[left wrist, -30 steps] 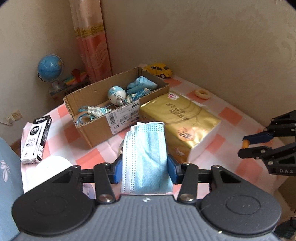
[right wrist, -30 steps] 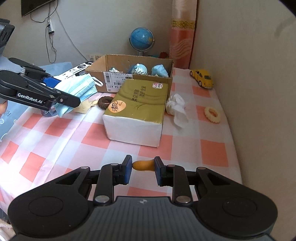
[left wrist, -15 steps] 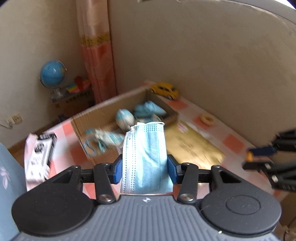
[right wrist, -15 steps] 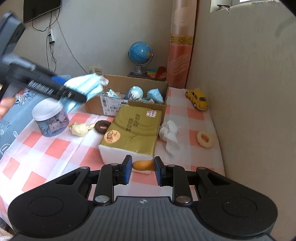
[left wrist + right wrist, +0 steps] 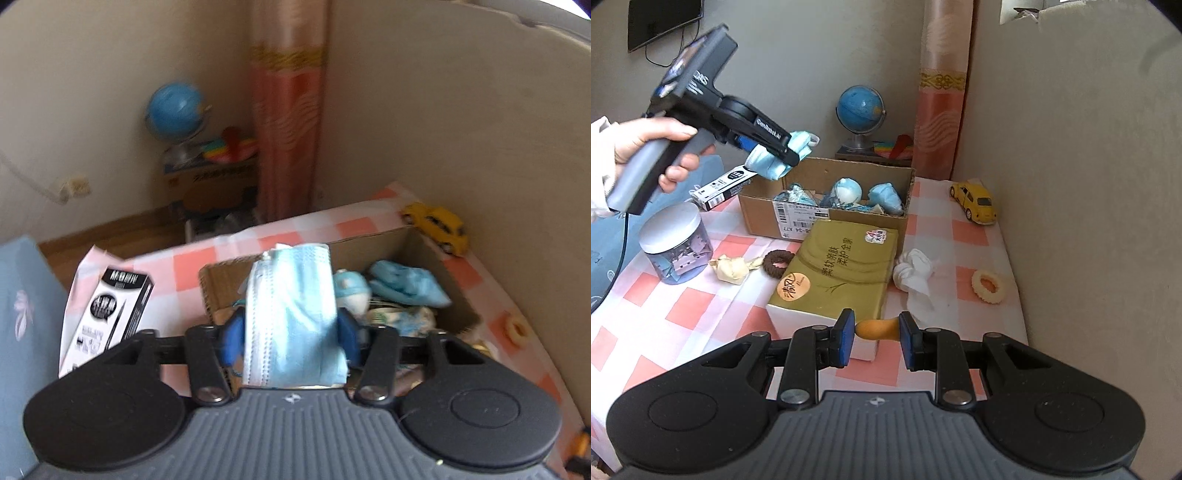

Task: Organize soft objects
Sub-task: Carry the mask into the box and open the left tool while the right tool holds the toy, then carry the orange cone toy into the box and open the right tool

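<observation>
My left gripper is shut on a blue face mask and holds it in the air above the near left end of an open cardboard box. The right wrist view shows the same gripper and mask above the box, which holds several blue and white soft things. My right gripper is shut on a small orange soft piece low over the table's front. On the table lie a white knotted cloth, a cream knotted cloth and a brown scrunchie.
A gold tissue pack lies in front of the box. A clear jar with a white lid stands at the left. A yellow toy car, a cream ring and a black-and-white carton are also on the checked table. Walls close the right side.
My left gripper has risen and moved forward with the mask, from beside the tissue pack to above the box. My right gripper has kept the orange piece and pulled back a little.
</observation>
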The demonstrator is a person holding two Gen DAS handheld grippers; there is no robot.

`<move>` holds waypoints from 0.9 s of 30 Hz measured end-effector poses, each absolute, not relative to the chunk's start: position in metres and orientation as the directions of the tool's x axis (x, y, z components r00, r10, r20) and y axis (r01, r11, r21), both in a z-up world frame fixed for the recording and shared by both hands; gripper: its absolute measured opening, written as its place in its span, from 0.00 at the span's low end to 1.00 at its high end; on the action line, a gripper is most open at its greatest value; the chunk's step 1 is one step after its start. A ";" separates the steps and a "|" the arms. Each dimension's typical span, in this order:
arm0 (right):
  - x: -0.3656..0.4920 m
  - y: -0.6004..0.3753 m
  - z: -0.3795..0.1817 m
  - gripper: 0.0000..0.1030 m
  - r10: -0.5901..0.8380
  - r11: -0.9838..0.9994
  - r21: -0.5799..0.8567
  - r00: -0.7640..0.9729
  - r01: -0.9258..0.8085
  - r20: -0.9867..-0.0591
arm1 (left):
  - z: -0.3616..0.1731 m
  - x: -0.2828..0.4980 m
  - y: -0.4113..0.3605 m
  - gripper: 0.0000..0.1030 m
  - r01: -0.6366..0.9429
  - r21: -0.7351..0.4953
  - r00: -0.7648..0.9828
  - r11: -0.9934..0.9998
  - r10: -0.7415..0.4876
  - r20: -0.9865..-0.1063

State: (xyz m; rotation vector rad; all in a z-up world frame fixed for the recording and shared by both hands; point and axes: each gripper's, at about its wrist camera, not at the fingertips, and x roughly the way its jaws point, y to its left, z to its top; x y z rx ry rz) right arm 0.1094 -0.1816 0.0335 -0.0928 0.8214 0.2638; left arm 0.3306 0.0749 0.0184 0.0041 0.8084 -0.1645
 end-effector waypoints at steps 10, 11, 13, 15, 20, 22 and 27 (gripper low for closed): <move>0.115 -0.183 0.033 0.29 0.192 0.964 0.019 0.647 -0.265 -0.738 | 0.028 0.298 0.088 0.90 0.140 -0.066 0.724 0.988 -0.148 -0.673; 0.117 -0.182 0.033 0.29 0.196 0.963 0.021 0.647 -0.268 -0.737 | 0.031 0.291 0.087 0.91 0.153 -0.058 0.730 0.986 -0.153 -0.667; 0.121 -0.180 0.034 0.29 0.200 0.962 0.023 0.646 -0.271 -0.737 | 0.036 0.274 0.084 0.93 0.176 -0.033 0.739 0.984 -0.154 -0.656; 0.124 -0.178 0.035 0.29 0.202 0.961 0.023 0.645 -0.275 -0.737 | 0.039 0.255 0.082 0.94 0.200 -0.009 0.749 0.980 -0.159 -0.643; 0.138 -0.173 0.039 0.29 0.220 0.956 0.031 0.639 -0.293 -0.737 | 0.035 0.208 0.075 0.97 0.251 0.048 0.758 0.967 -0.166 -0.630; 0.147 -0.172 0.041 0.29 0.226 0.953 0.033 0.637 -0.300 -0.737 | 0.031 0.194 0.074 0.97 0.253 0.060 0.759 0.966 -0.159 -0.632; 0.175 -0.164 0.047 0.29 0.224 0.950 0.020 0.633 -0.313 -0.741 | 0.021 0.170 0.072 0.97 0.234 0.062 0.751 0.970 -0.139 -0.646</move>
